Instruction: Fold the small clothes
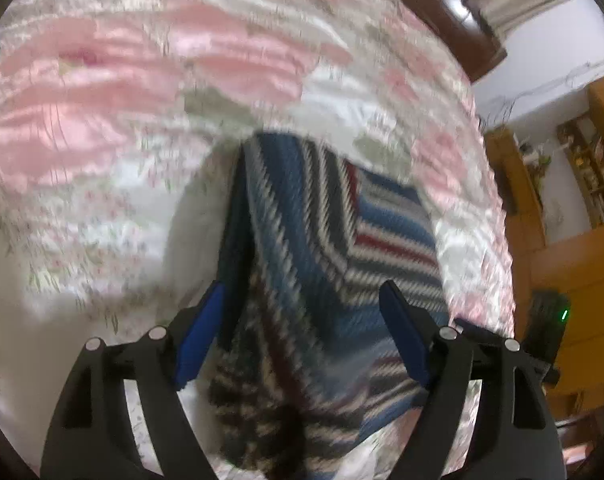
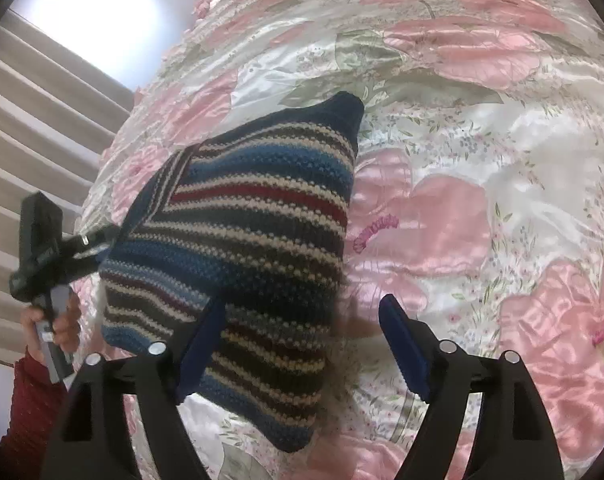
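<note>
A small knitted garment (image 2: 254, 240) striped in blue, cream, dark brown and red lies partly folded on a shiny floral bedspread (image 2: 481, 200). My right gripper (image 2: 302, 302) is open just above it, its left pad over the knit and its right pad over the bedspread. My left gripper (image 1: 302, 286) is also open, with the blurred garment (image 1: 321, 240) lying between its blue pads. In the right wrist view the left gripper (image 2: 98, 246) sits at the garment's left edge, held by a hand (image 2: 62, 324) in a red sleeve.
The pink and white bedspread (image 1: 142, 120) fills most of both views. Beige curtains (image 2: 34, 140) and a bright window (image 2: 94, 12) lie beyond the bed's far side. Wooden shelves and furniture (image 1: 573, 248) stand past the other side, by a black device with a green light (image 1: 549, 320).
</note>
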The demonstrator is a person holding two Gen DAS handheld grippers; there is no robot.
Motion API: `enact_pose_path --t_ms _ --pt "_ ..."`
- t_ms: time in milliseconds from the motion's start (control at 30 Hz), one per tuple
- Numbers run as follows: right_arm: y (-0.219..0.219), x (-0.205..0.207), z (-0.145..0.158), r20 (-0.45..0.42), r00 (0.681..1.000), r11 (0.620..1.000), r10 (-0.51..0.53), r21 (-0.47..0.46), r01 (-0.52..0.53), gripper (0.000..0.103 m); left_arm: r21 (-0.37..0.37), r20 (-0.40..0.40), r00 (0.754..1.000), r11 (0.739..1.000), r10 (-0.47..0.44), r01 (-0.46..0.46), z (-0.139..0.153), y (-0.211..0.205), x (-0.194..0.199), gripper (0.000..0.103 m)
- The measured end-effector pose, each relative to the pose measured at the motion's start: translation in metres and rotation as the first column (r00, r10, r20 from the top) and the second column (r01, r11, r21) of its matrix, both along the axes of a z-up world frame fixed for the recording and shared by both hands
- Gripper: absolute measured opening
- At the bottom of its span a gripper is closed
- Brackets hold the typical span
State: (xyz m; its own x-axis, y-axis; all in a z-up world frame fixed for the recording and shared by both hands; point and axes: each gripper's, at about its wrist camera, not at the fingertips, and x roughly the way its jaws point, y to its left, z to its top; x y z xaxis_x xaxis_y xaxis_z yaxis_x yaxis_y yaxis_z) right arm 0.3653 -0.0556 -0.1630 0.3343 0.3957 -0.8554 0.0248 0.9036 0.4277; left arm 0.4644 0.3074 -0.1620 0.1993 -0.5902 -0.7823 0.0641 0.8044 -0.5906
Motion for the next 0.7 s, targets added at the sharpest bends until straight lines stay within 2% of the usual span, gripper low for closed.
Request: enact_pose_path --t_ms 67,167,267,433,600,700 --pt "0.0 0.005 -0.002 -0.014 1.0 1.0 -0.001 -0.002 0.001 0.082 0.024 -0.021 1.0 0.999 -0.022 0.022 -0.012 0.0 -0.003 0.078" --pt "0.004 0.014 -0.011 -0.041 0.999 1.0 0.007 0.022 -0.006 0.083 -0.041 -0.059 0.998 0.999 -0.022 0.02 -0.027 -0.001 -0.001 0.076" --pt "0.009 0.02 -0.02 -0.061 0.998 0.999 0.016 0.039 -0.014 0.084 -0.045 -0.059 0.997 0.998 -0.046 0.043 -0.032 -0.011 0.003 0.076" --pt "0.014 0.03 -0.035 -0.077 0.997 0.993 0.018 0.118 -0.009 0.089 -0.112 -0.096 0.991 0.99 -0.097 0.086 -0.048 -0.023 0.012 0.083" --pt "0.015 0.036 -0.053 -0.102 0.995 0.981 0.012 0.195 0.008 0.09 -0.188 -0.111 0.988 0.979 -0.107 0.085 -0.06 -0.023 0.014 0.083" --pt "0.017 0.04 -0.062 -0.113 0.994 0.97 0.006 0.241 0.022 0.09 -0.183 -0.099 0.987 0.977 -0.13 0.11 -0.061 -0.027 0.014 0.076"
